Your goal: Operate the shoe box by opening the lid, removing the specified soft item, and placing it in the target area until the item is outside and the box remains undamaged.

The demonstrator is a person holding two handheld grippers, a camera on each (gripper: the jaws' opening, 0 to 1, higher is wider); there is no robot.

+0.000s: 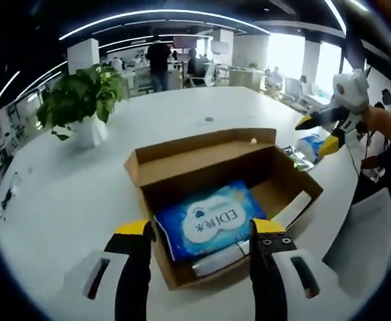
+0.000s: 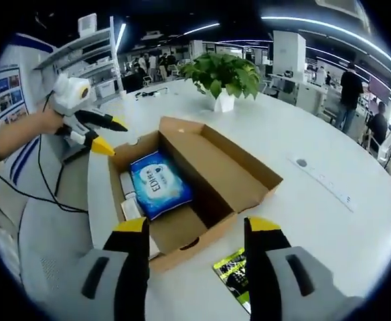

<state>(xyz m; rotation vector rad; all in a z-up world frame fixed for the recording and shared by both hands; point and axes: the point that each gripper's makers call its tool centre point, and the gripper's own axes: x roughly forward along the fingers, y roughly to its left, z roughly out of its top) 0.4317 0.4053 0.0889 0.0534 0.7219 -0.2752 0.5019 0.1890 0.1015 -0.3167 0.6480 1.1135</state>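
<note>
- Shoe box (image 1: 222, 200) sits on the white counter (image 1: 82, 194), lid already folded back and lying flat behind the opening; we judge step 1 (opening) done.
- Soft item = blue wipes pack (image 1: 209, 224), lying inside the box at one end, flat on the bottom. Not lifted, not touched by either tool.
- Beside the pack in the box: a white tube-like thing (image 1: 215, 262) and a white card or strip (image 1: 290, 210); can't tell exactly what they are.
- Left gripper (image 1: 201, 231): jaws spread, nothing between them, hovering over the near box wall and lined up on the pack. No contact that we can see.
- Right gripper (image 2: 197, 231): jaws spread too, empty, above the opposite end of the box. In the left gripper view it hangs well off to the side, near a blue-white packet (image 1: 310, 146) on the counter.
- So 2 steps left by our read: grasp pack, carry it out to the target area. Target area not marked in the pictures, can't tell where it is.
- Box walls look intact, no tears or crushed corners visible.
- Other stuff: potted plant (image 1: 82, 100) on the counter well apart from the box; green-black leaflet (image 2: 236, 274) just beside the box's near corner in the right gripper view.
</note>
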